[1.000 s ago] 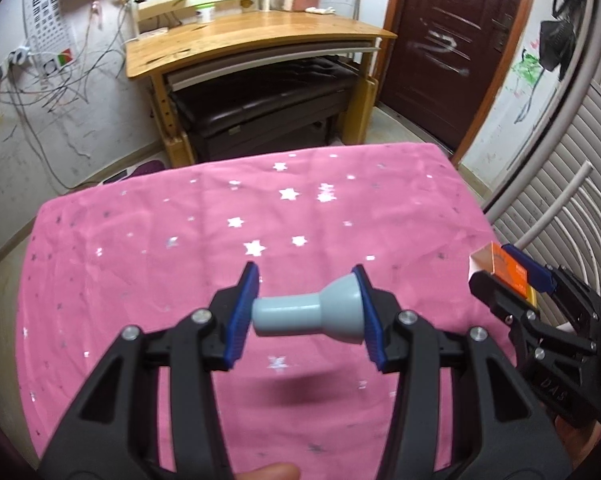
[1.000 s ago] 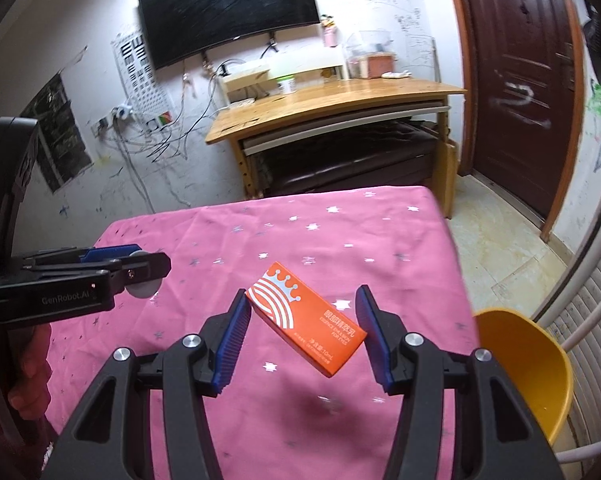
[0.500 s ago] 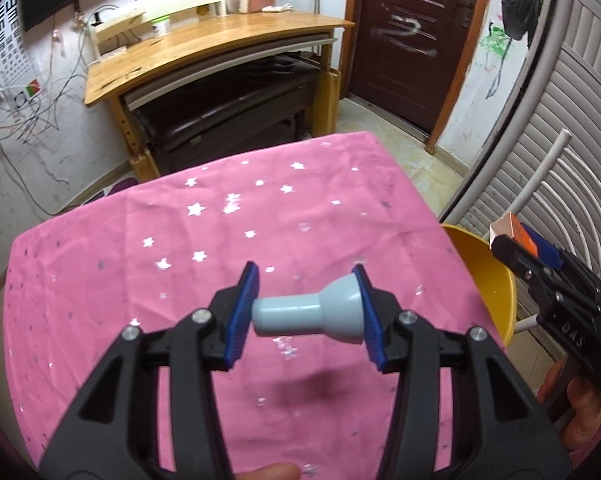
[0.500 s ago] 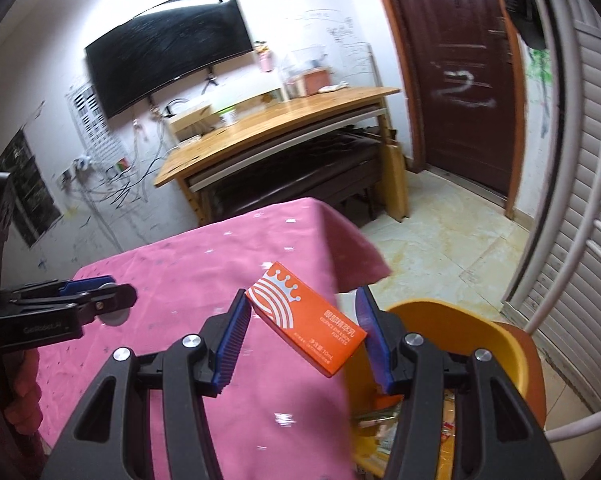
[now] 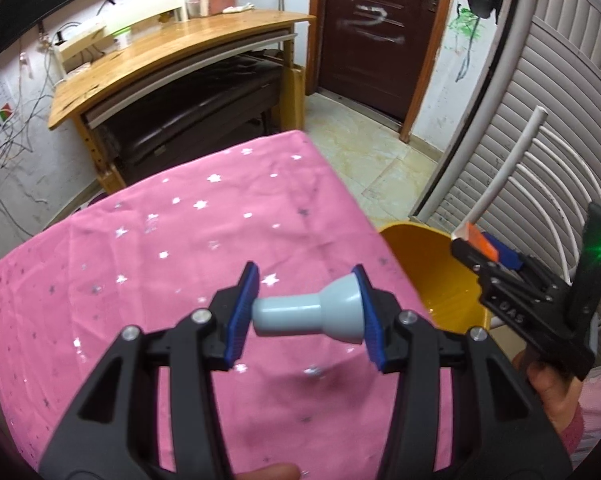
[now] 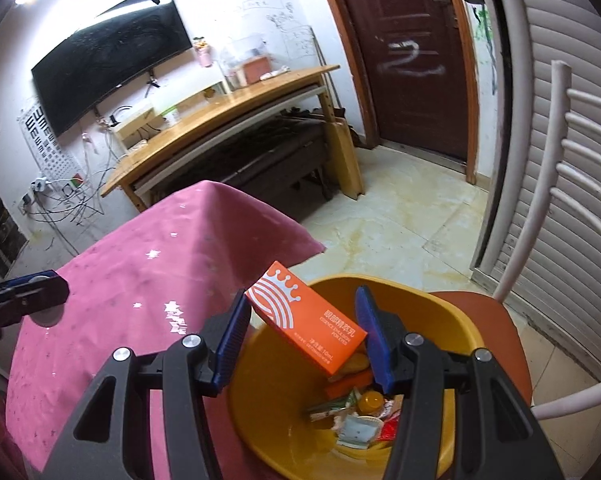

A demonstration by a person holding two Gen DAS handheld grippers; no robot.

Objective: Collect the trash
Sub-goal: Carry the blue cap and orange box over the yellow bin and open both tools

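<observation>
"ESSENCE EMULSION FOR EYES", "10mL" on orange box (image 6: pixel 306 318), "DAS" on right tool (image 5: pixel 486 258)

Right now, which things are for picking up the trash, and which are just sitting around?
For the job:
- orange box, held in the right tool
- grey cap-shaped piece, held in the left tool
- yellow bin with trash in it

Just around:
- pink star tablecloth
- wooden desk
- brown door
- white chair

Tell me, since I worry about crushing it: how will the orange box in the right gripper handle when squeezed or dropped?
The orange box looks like thin printed card, so probably light and easily dented. It sits skewed between the right gripper pads, held at corners, so it may pivot. Released over the yellow bin, it should drop harmlessly.
</observation>
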